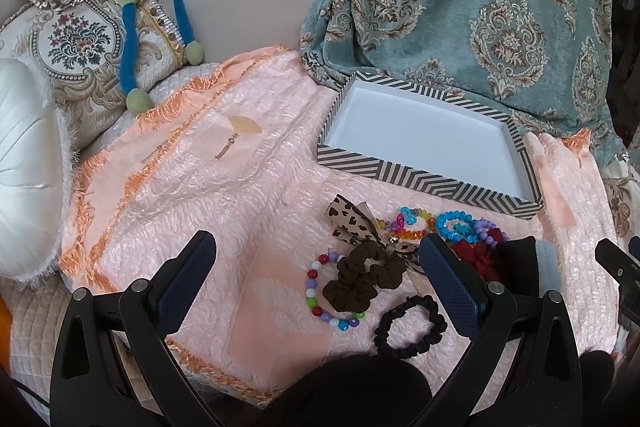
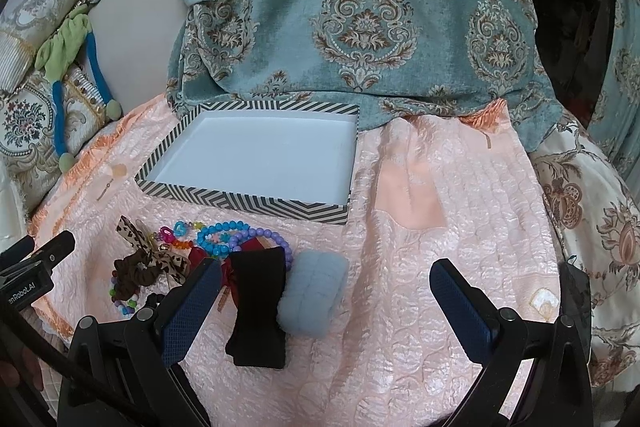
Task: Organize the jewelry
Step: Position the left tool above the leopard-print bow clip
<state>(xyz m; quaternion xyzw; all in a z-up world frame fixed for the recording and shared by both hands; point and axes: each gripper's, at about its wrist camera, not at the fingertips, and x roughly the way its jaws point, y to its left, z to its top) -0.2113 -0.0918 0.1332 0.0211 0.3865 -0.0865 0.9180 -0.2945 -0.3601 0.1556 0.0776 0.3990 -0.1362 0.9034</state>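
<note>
Holding both grippers wide open and empty, you are hovering the left gripper [image 1: 318,269] over the brown scrunchie [image 1: 362,277]; it is overlapping the beaded bracelet [image 1: 320,293] and leopard bow [image 1: 352,221], so you are risking dragging those toward the striped box [image 1: 424,183] while the right gripper [image 2: 320,291] is waiting.

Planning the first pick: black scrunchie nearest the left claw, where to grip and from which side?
Take the black scrunchie by its left arc, coming straight down with the left claw, one finger inside the ring and one outside. It lies flat and alone on the pink quilt; the open centre leaves room for a finger. Its far arc is nearer the brown scrunchie.
</note>
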